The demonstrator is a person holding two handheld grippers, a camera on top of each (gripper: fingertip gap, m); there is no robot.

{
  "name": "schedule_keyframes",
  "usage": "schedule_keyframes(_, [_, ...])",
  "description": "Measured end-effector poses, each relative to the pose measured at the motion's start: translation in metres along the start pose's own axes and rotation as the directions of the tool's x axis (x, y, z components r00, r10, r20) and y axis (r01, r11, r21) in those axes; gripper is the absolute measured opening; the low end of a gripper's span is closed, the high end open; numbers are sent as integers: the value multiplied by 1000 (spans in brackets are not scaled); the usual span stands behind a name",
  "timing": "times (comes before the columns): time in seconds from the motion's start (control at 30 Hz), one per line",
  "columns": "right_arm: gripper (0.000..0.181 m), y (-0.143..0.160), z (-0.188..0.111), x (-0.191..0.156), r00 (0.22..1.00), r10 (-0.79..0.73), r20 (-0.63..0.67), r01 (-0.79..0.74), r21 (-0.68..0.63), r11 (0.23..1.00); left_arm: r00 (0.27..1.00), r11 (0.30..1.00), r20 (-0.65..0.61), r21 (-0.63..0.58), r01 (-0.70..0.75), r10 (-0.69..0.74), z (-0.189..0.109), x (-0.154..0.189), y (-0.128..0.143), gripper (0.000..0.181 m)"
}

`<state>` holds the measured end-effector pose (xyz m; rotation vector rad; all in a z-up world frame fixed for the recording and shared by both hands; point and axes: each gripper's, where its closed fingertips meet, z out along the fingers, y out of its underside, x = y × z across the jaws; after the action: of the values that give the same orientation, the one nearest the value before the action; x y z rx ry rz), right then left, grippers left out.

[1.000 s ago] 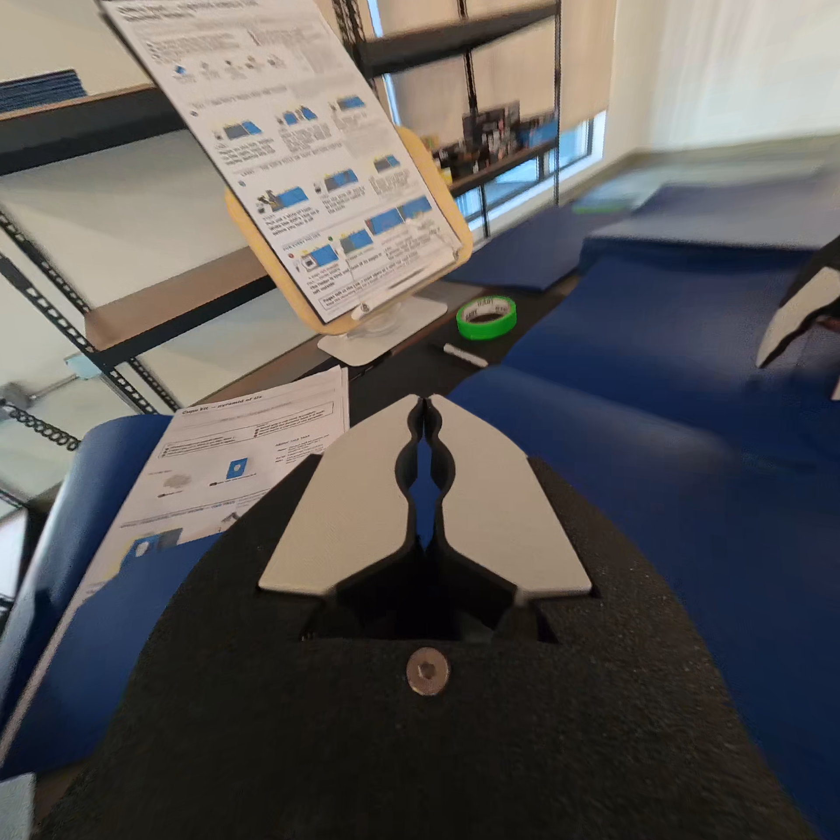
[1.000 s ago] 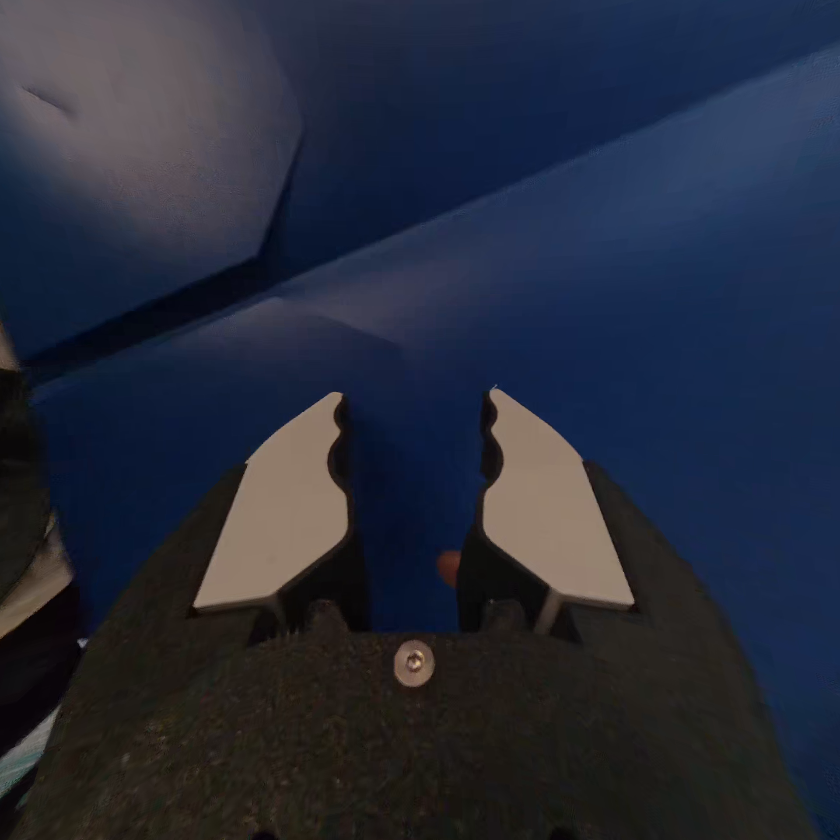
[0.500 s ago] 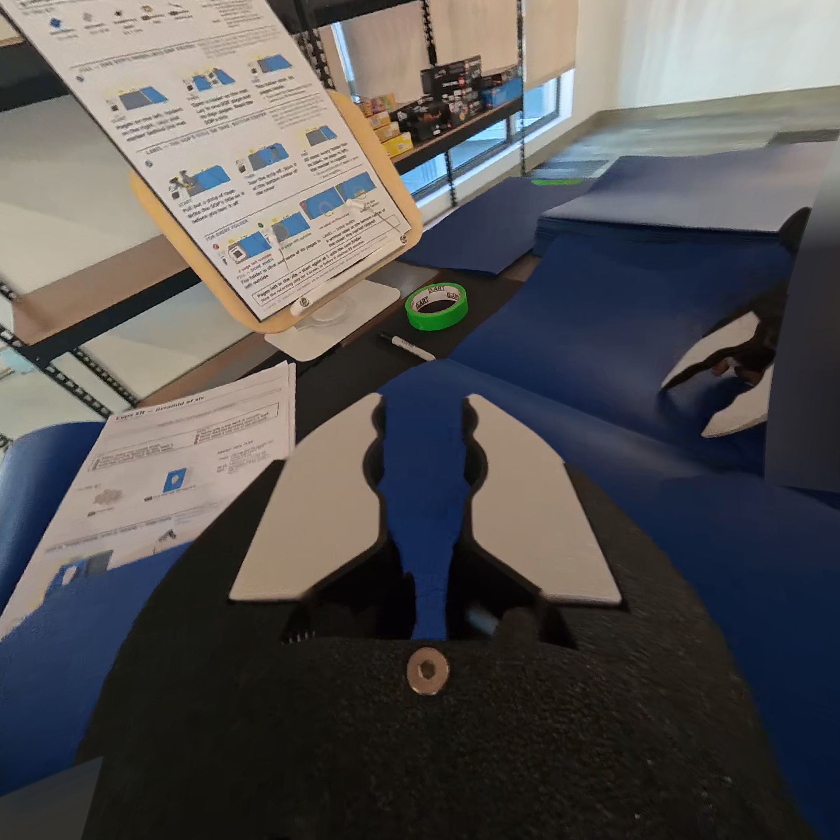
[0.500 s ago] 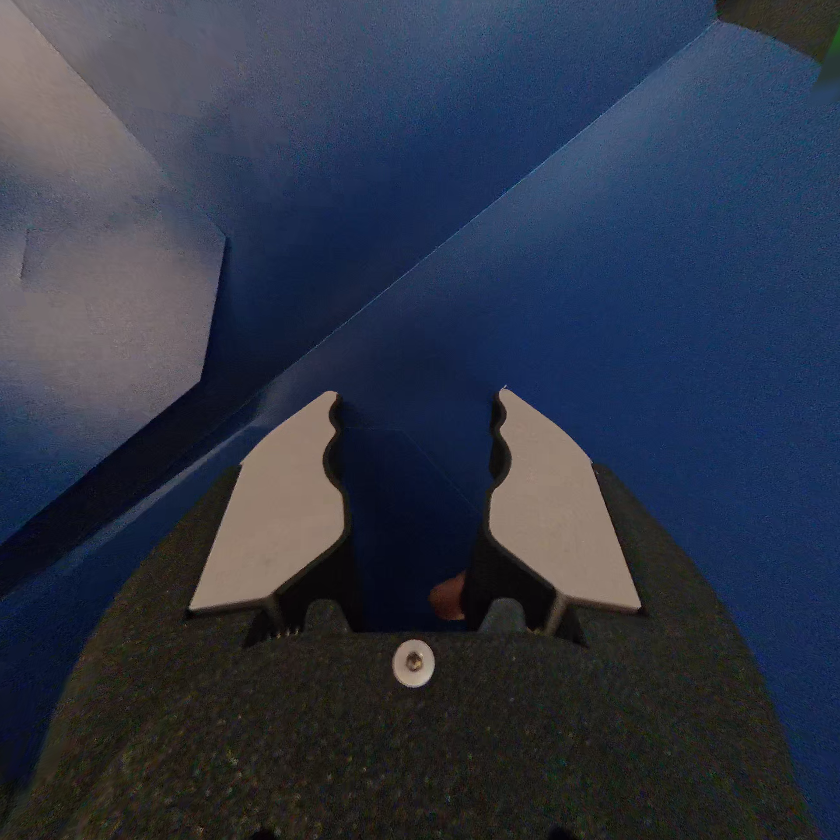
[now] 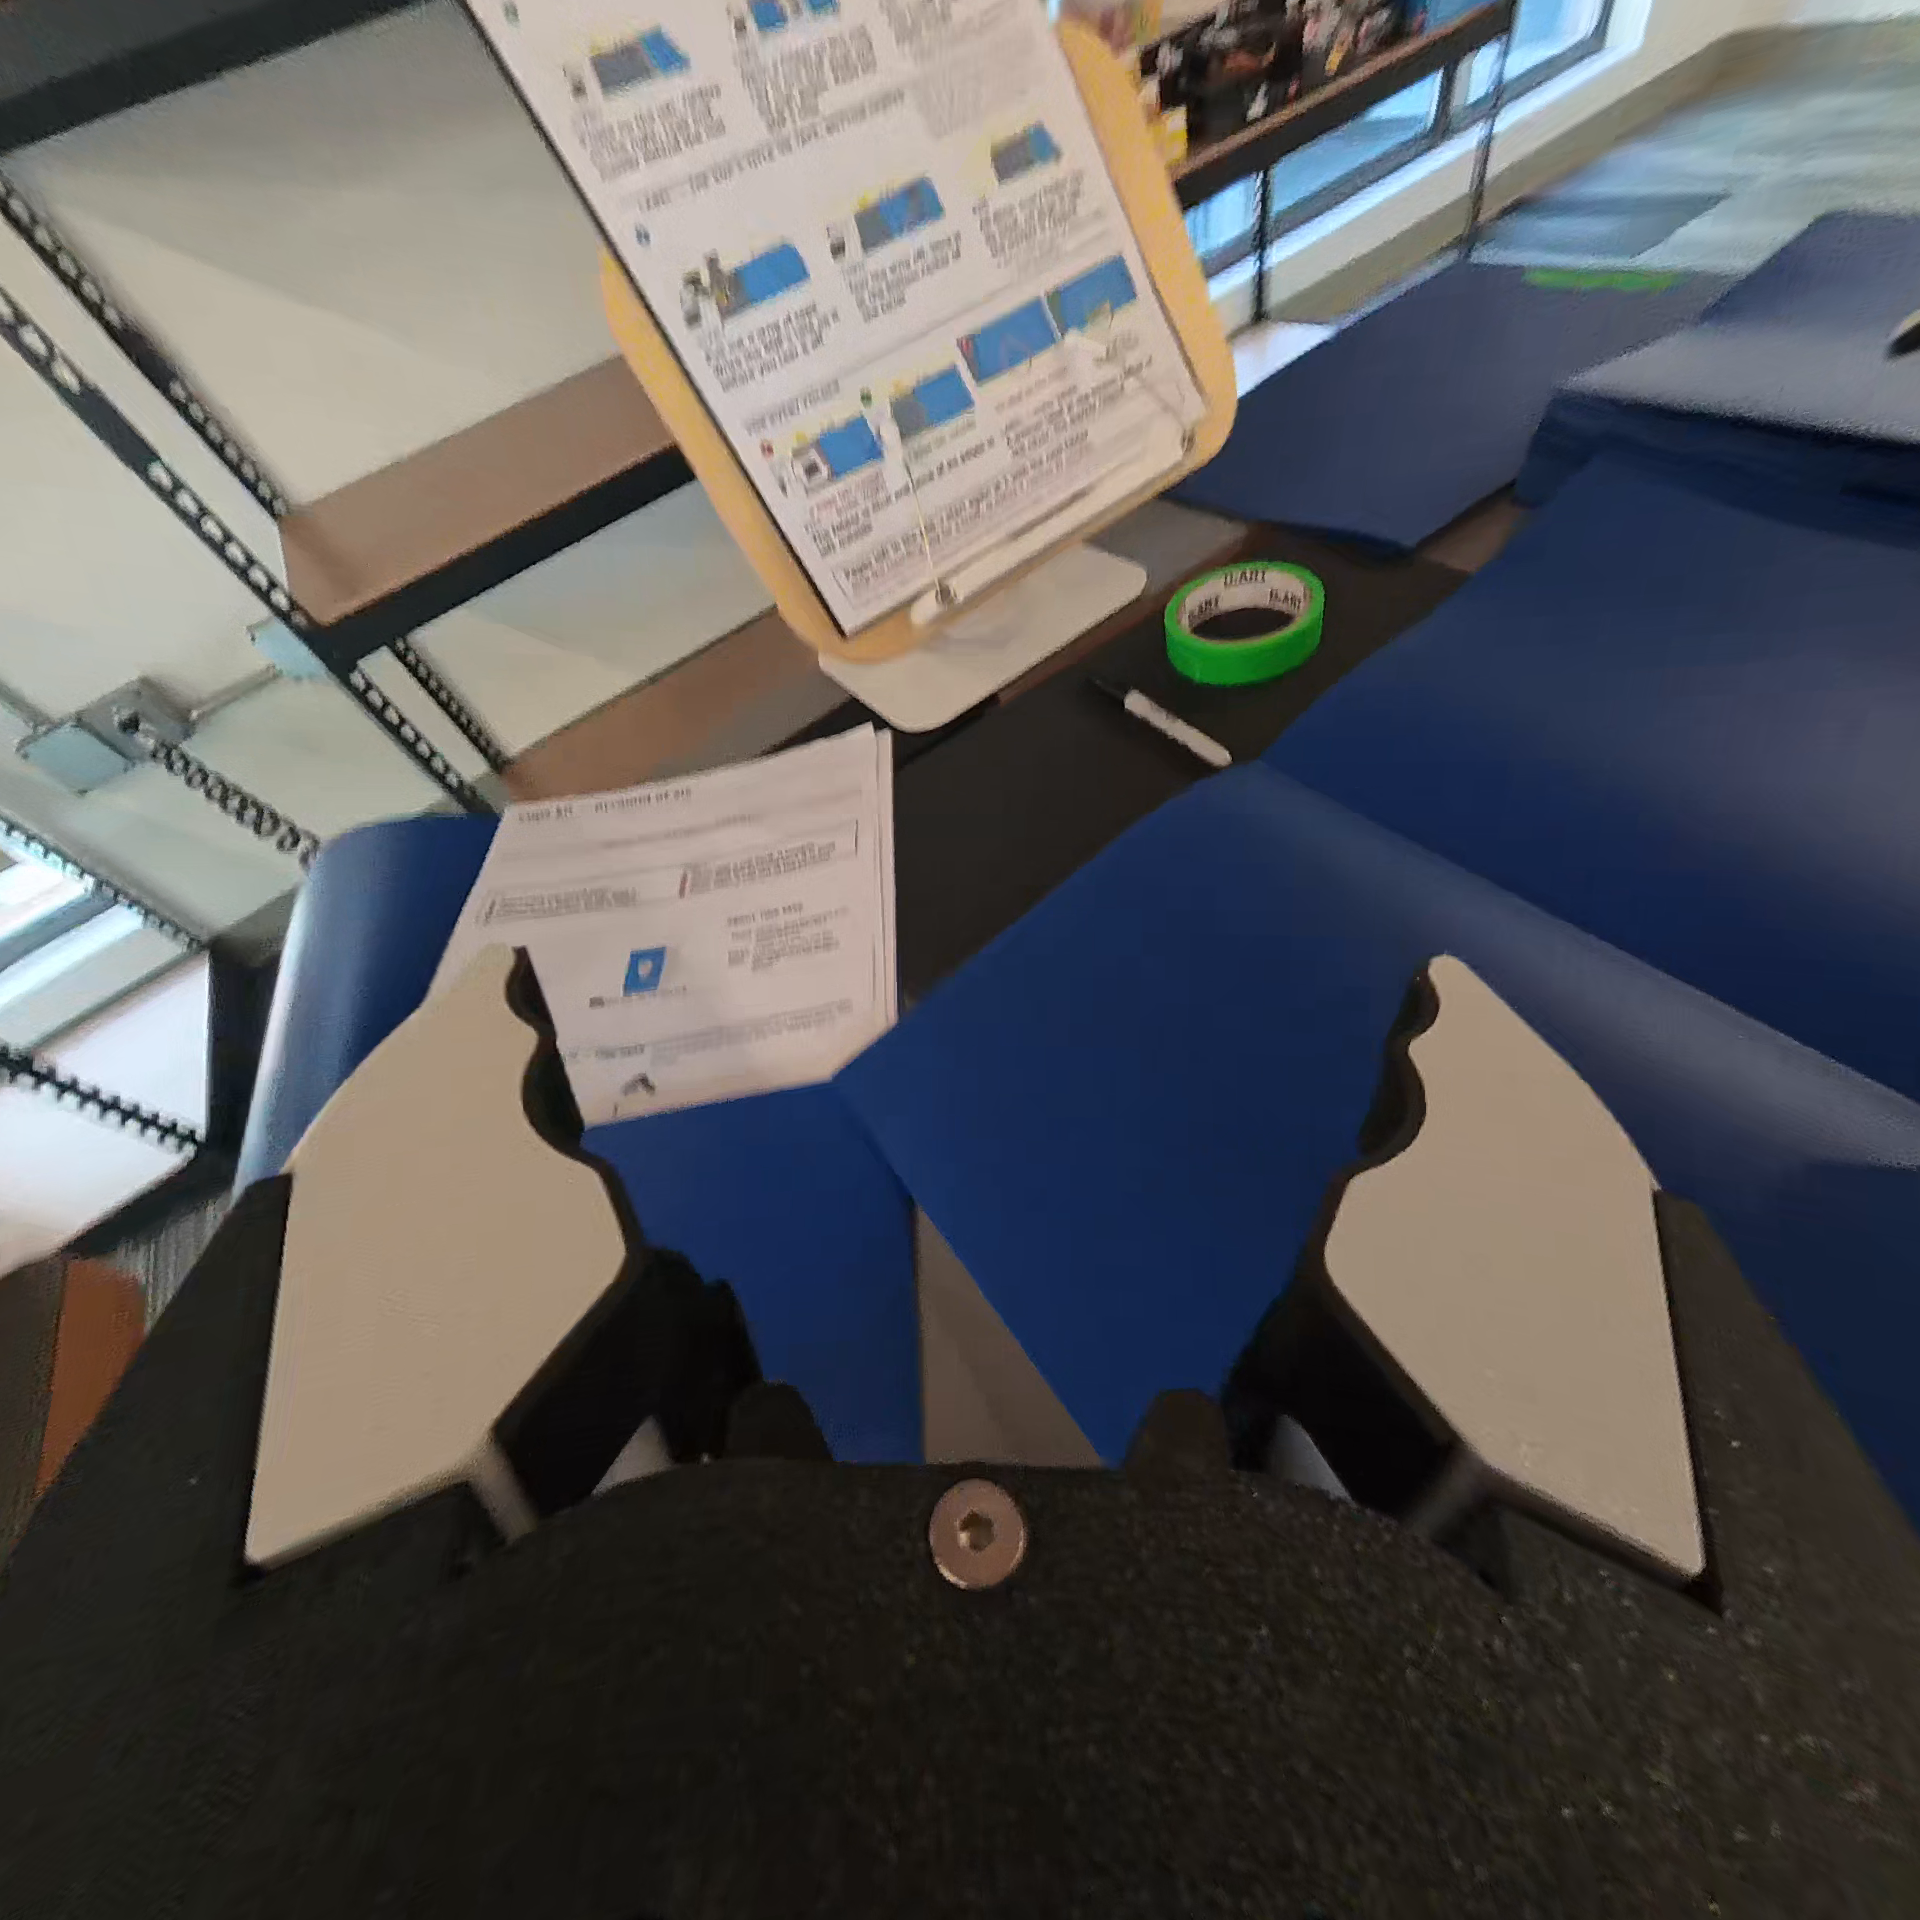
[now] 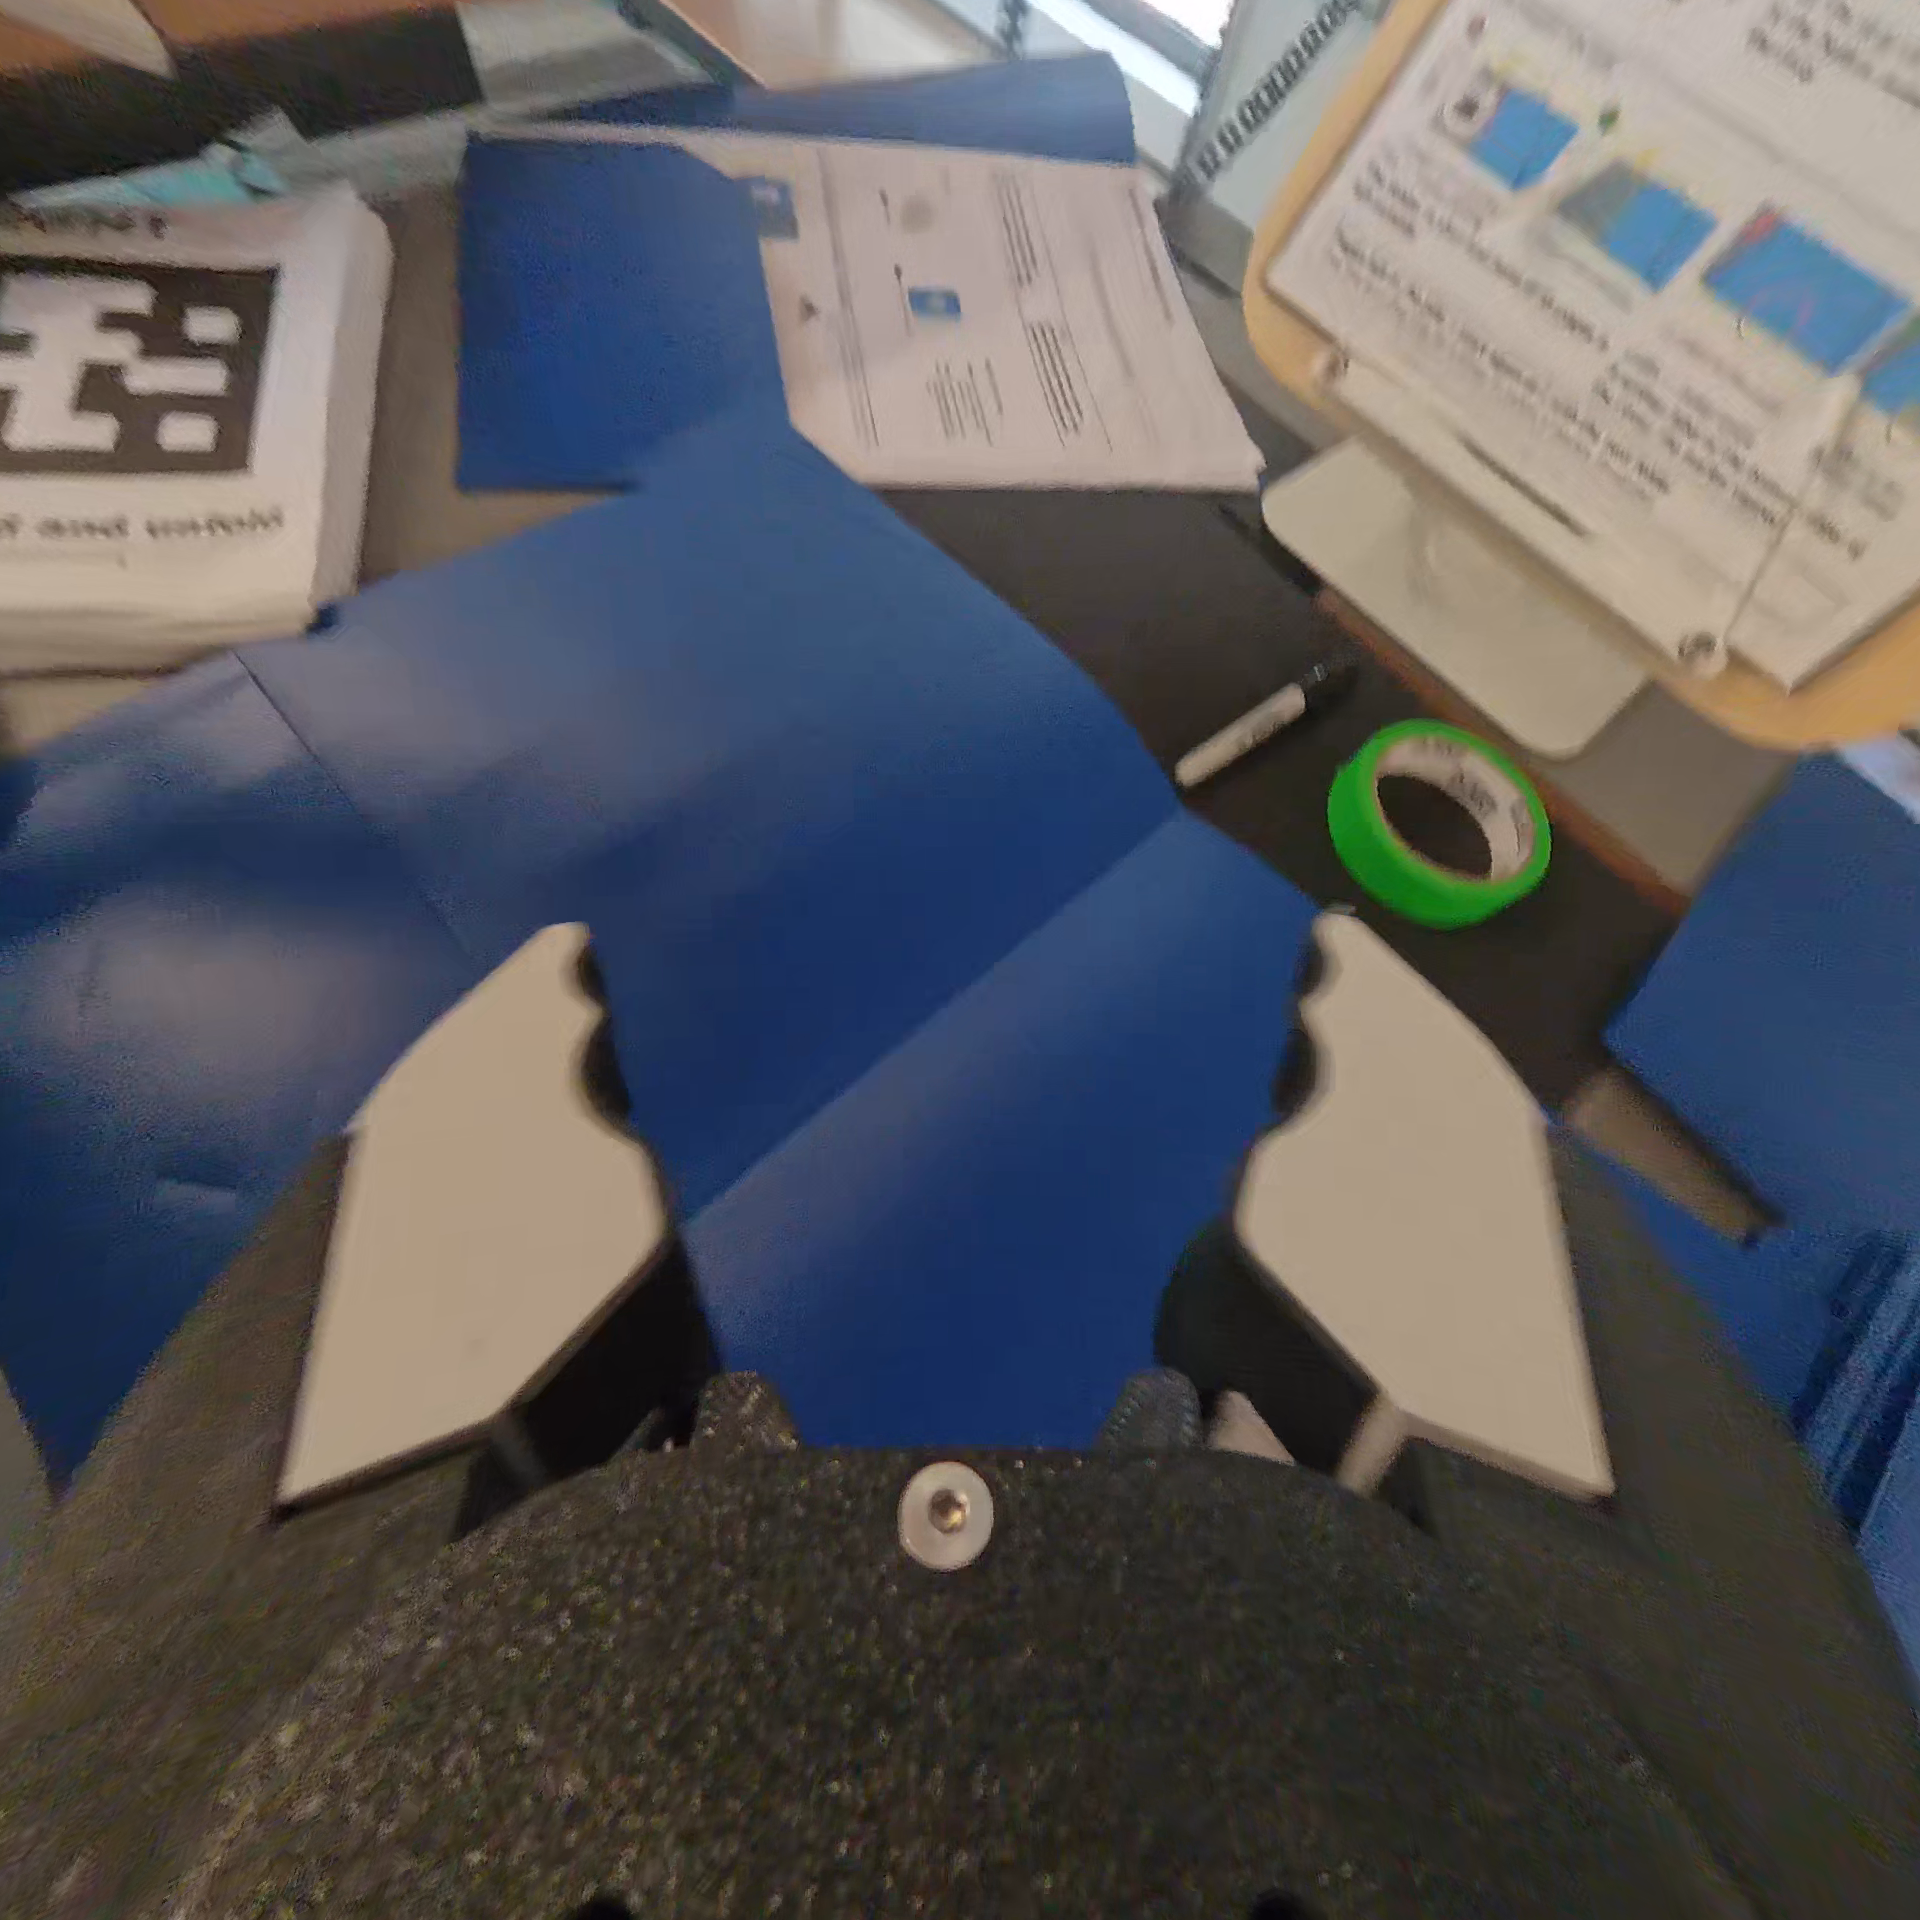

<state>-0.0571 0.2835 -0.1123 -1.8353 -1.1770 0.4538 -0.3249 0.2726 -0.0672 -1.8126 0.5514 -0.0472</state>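
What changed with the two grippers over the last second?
The left gripper went from shut to wide open and holds nothing. The right gripper opened wider and pulled back from the blue sheet, so the table now shows. The green tape roll, marker and document stand stayed where they were.

Left gripper: black body with a coarse, grainy finish; two flat pale-grey fingers with angular outlines and scalloped black inner edges; one silver hex-socket screw centred on the body behind the fingers. Right gripper: same build, speckled black body, pale-grey fingers, a matching central screw.
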Motion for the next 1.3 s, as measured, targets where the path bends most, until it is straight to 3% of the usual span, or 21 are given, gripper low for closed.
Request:
schedule_keyframes(0.03, [53, -17, 3, -2, 998, -43, 45, 42, 34, 999, 999, 999, -39, 27, -29, 30, 1, -2, -6, 109])
schedule_keyframes(0.07, [35, -36, 6, -5, 993, -89, 80, 81, 96, 992, 984, 993, -156, 91, -77, 91, -4, 7, -14, 84])
schedule_keyframes(0.1, [18, -54, 10, 0, 993, -91, 71, 80, 138, 987, 980, 989, -194, 151, -11, 40, -5, 4, -25, 57])
schedule_keyframes(0.13, [0, -70, 15, 4, 994, -89, 66, 78, 155, 985, 973, 989, -228, 136, 50, -18, -3, -1, -30, 30])
schedule_keyframes(0.17, [0, -86, 20, 10, 995, -82, 54, 71, 185, 980, 972, 988, -229, 133, 77, -45, -1, -9, -36, 4])
schedule_keyframes(0.2, [4, -105, 26, 15, 997, -71, 42, 59, 234, 970, 978, 985, -205, 157, 69, -36, 2, -18, -44, 5])
schedule_keyframes(0.27, [80, -137, 41, 20, 997, -51, 61, 31, 300, 953, 994, 978, -99, 202, 57, -37, 11, -43, -63, 74])
schedule_keyframes(0.3, [98, -146, 53, 21, 995, -54, 82, 27, 295, 955, 998, 979, -33, 193, 63, -57, 18, -58, -68, 108])
schedule_keyframes(0.33, [97, -151, 67, 22, 993, -65, 97, 35, 285, 958, 998, 984, 27, 170, 56, -61, 25, -73, -68, 140])
schedule_keyframes(0.4, [93, -149, 102, 19, 988, -76, 134, 35, 283, 959, 995, 983, 96, 184, -1, -17, 38, -90, -69, 114])
schedule_keyframes(0.47, [90, -128, 150, 13, 977, -23, 210, -27, 232, 972, 1000, 978, 4, 206, 4, -5, 57, -84, -62, 82])
schedule_keyframes(0.57, [106, -77, 227, 10, 954, 57, 294, -79, 64, 995, 1000, 995, -22, 98, -6, 9, 105, -95, -28, 87])
schedule_keyframes(0.7, [107, -57, 295, 26, 958, 104, 266, -130, 83, 988, 957, 987, -254, -42, -156, 140, 187, -90, 27, 80])
schedule_keyframes(0.8, [107, -72, 320, 50, 928, 273, 254, -329, 214, 920, 915, 964, -366, -130, -230, 169, 239, -86, 59, 78])
schedule_keyframes(0.87, [110, -75, 329, 68, 917, 326, 229, -381, 262, 887, 908, 963, -392, -152, -221, 147, 270, -82, 71, 71])
schedule_keyframes(1.0, [126, -62, 339, 70, 926, 265, 270, -312, 150, 938, 929, 956, -340, -191, -221, 147, 315, -95, 93, 43])
schedule_keyframes(1.13, [142, -45, 351, 60, 925, 164, 344, -182, 22, 983, 971, 969, -236, -245, -37, -22, 318, -125, 117, 17])
schedule_keyframes(1.3, [149, -53, 368, 50, 911, 119, 394, -126, -7, 992, 978, 980, -115, -118, 160, -174, 305, -155, 126, 16])
